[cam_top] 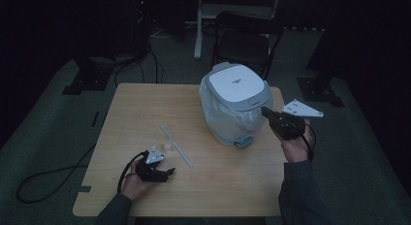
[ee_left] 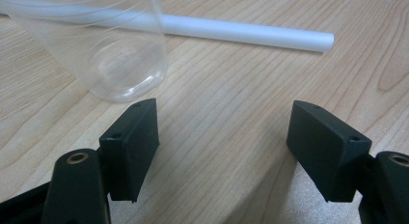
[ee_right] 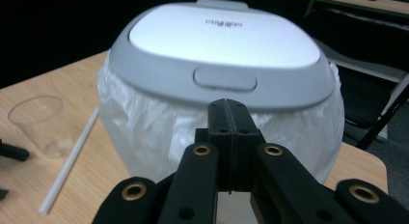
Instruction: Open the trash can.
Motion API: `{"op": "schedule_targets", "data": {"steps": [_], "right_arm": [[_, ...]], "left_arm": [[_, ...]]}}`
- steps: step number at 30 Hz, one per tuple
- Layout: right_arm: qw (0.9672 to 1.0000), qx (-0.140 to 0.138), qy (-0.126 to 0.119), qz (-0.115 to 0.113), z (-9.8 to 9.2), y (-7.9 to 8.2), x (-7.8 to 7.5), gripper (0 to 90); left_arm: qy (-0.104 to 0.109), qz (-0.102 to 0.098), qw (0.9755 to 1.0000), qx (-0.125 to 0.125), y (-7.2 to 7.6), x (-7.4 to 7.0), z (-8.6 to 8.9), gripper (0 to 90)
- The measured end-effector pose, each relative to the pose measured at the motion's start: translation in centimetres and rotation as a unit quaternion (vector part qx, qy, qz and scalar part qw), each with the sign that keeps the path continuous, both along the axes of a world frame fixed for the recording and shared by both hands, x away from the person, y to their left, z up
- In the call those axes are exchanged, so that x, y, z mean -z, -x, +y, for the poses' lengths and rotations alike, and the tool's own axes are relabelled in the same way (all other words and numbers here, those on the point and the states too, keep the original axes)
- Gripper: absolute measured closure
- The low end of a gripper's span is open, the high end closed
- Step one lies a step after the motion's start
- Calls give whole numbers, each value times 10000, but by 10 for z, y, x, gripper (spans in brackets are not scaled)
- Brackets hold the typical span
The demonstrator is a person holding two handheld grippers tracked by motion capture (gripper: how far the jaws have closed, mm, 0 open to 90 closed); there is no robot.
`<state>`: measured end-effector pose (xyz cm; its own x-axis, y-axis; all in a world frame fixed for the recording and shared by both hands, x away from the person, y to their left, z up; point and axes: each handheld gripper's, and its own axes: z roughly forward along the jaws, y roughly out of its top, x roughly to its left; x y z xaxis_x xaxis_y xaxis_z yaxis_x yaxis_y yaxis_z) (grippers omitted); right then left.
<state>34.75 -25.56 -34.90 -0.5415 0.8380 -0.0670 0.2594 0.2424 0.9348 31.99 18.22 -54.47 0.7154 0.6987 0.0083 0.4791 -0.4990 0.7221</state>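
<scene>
Hiding part of the bin's [ee_right: 226, 89] liner, the right gripper [ee_right: 226, 119] is closed, empty.

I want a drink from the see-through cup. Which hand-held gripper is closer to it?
The left. The left hand-held gripper sits open on the table right beside the clear cup, not touching it. The right hand-held gripper is shut, over by the bin's lid, far from the cup.

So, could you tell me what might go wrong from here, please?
1. The right gripper, jaws shut, points at the bin lid's button; an off-centre push might slide the light bin across the table.
2. The left gripper sits open right beside the clear cup; a careless nudge could tip it or roll the straw.
</scene>
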Motion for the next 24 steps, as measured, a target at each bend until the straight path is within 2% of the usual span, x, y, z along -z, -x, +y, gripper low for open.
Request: {"op": "schedule_targets", "data": {"steps": [13, 19, 22, 24], "right_arm": [[9999, 15, -101, -13, 10, -25, -12, 899], [9999, 8, -115, -62, 17, -31, -17, 899], [9999, -3, -51, 133, 19, -38, -12, 900], [9998, -14, -49, 168, 18, -36, -14, 900]], "left_arm": [[9, -8, 10000, -13, 0, 0, 0, 279], [11, -9, 10000, -17, 0, 0, 0, 279], [8, -4, 10000, -12, 0, 0, 0, 279], [12, -11, 10000, -19, 0, 0, 0, 279]]}}
